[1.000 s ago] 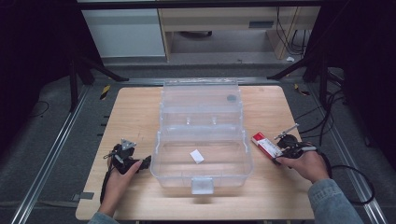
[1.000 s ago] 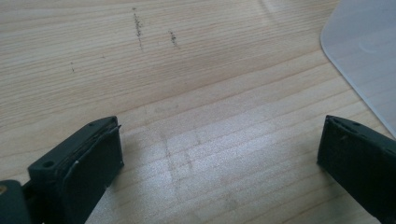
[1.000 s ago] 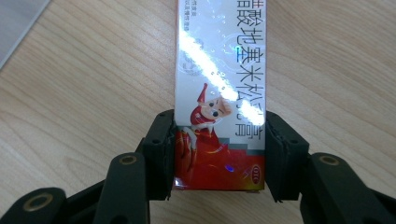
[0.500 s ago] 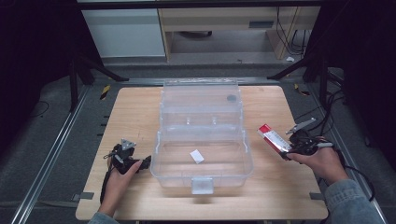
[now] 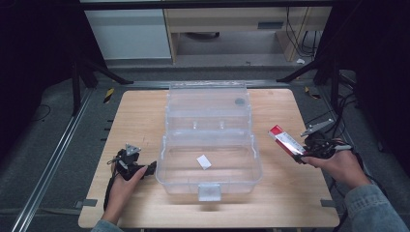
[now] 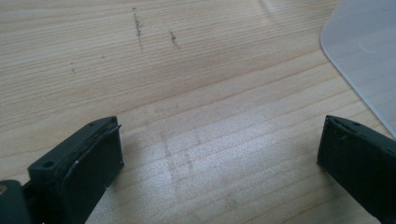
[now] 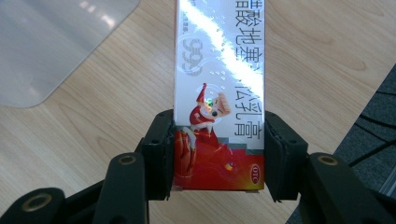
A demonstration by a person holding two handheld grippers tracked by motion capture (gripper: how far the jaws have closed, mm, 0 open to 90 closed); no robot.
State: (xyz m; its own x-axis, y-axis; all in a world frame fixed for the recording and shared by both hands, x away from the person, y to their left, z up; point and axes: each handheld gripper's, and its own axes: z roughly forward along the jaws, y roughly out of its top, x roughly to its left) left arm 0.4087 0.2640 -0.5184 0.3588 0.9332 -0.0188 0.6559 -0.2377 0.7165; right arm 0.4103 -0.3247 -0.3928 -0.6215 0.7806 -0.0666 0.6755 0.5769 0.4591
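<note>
Red and white, the small carton sits clamped between the jaws of our right gripper, lifted clear of the wooden table beside the clear plastic box. Our left gripper rests wide open, nothing between its jaws.

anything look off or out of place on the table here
Nothing stands out. The clear box sits square on the table, lid open, with one small white piece inside. The right gripper holds the red and white carton straight and undamaged.
</note>
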